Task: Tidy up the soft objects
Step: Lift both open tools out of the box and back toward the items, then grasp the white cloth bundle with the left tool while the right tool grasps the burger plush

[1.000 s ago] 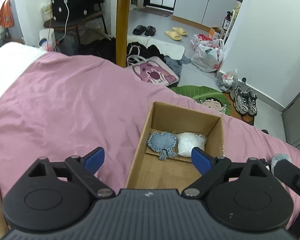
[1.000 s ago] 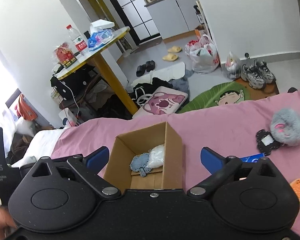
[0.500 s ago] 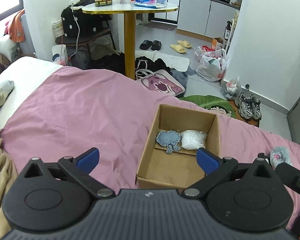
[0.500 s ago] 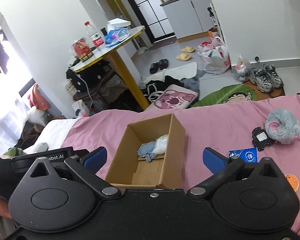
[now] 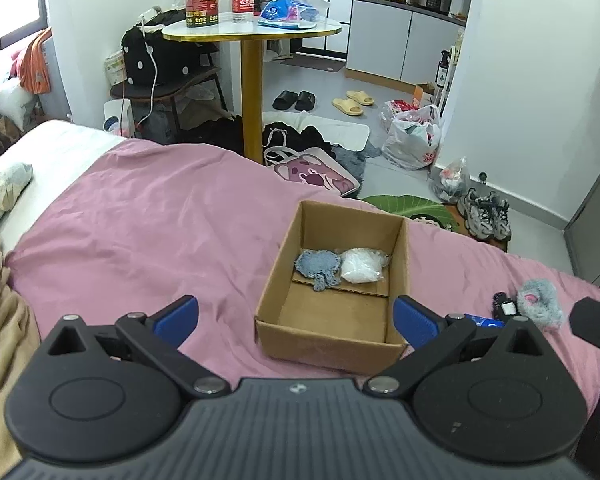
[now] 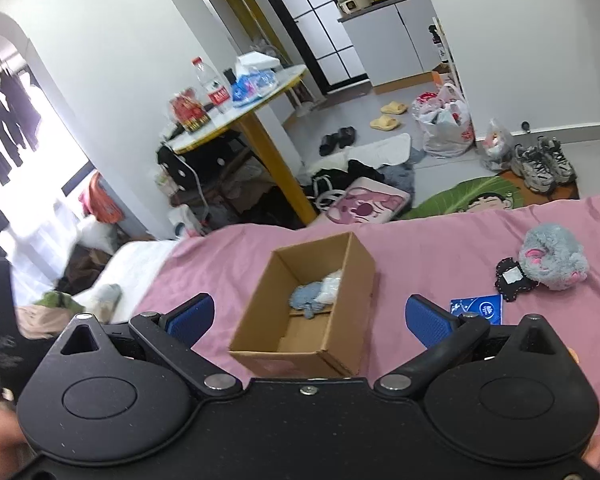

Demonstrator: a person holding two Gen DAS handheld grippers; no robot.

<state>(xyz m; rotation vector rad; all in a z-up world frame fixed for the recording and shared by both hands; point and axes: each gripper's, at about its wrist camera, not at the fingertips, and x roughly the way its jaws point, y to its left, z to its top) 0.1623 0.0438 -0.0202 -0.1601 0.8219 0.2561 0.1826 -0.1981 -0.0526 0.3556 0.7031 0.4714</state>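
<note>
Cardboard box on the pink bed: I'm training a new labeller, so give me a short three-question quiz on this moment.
1. True or false: the cardboard box holds two soft items, a blue knitted piece and a white fluffy piece.
2. In the right wrist view, the grey plush toy lies: A) inside the box, B) on the bedspread right of the box, C) on the floor.
3. Fill in: both the left claw and the right claw are ____ and hold nothing.

Key: 1 true; 2 B; 3 open.

Both grippers (image 5: 296,318) (image 6: 310,318): black bodies, blue finger pads, silver screws.
</note>
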